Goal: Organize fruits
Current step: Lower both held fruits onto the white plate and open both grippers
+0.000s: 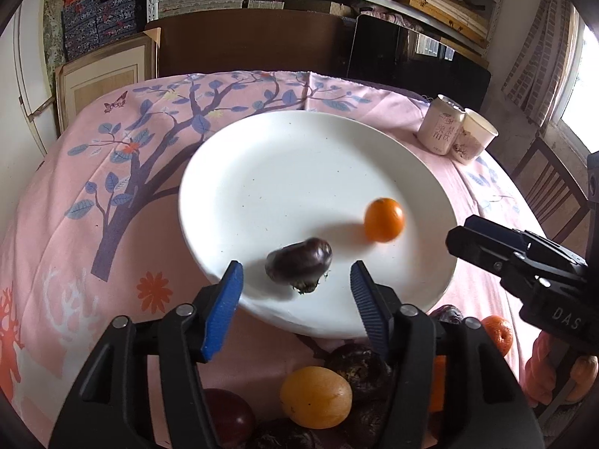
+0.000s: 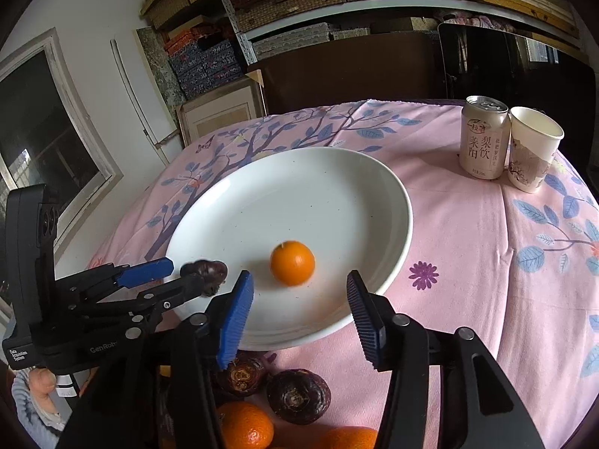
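A white plate [image 1: 299, 142] [image 2: 318, 172] sits mid-table on the pink cloth. On it lie a dark purple-brown fruit [image 1: 299, 263] [image 2: 209, 268] and a small orange [image 1: 384, 219] [image 2: 292, 262]. My left gripper [image 1: 295, 275] [image 2: 185, 272] is open over the plate's near rim, its blue pads either side of the dark fruit without touching it. My right gripper [image 2: 299, 281] [image 1: 458, 239] is open too, with the orange just beyond its tips and nothing pressed. Several loose fruits wait below the plate: dark ones [image 2: 299, 396] and oranges [image 1: 316, 396] [image 2: 247, 426].
A drink can [image 2: 485, 138] and a paper cup [image 2: 533, 149] stand at the table's far right. A wooden chair [image 1: 550, 187] is beyond the right edge. Shelves with boxes fill the back wall. A person's hand [image 2: 41, 381] shows under the left gripper.
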Demonstrator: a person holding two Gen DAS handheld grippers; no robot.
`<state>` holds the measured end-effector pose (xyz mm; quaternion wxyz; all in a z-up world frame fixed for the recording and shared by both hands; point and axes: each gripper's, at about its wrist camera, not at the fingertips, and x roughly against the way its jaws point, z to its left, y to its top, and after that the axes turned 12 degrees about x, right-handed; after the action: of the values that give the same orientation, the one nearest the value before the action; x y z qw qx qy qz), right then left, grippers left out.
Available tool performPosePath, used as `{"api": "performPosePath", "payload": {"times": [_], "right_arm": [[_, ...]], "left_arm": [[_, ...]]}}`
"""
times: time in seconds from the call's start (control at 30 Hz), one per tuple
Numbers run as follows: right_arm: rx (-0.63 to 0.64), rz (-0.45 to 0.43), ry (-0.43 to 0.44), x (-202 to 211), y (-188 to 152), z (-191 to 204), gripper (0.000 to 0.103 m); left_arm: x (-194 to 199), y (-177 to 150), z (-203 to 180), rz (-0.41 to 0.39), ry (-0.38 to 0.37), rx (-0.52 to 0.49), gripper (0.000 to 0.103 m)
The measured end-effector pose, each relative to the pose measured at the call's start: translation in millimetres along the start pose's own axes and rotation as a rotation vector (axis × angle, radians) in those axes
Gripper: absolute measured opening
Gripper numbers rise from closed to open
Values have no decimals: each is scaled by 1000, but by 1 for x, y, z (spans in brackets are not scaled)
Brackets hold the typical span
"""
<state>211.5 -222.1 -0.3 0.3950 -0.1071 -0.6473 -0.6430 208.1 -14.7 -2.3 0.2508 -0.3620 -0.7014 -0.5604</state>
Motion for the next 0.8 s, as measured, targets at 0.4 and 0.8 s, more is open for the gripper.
{"api": "performPosePath", "payload": {"times": [0.4, 0.8], "right_arm": [[-58, -85, -36, 49, -27, -11, 66], [-179, -129, -56, 91, -78, -33, 78]], "left_arm": [[52, -24, 50, -133, 102, 106, 78], [63, -68, 75, -80, 139, 131, 80]]}}
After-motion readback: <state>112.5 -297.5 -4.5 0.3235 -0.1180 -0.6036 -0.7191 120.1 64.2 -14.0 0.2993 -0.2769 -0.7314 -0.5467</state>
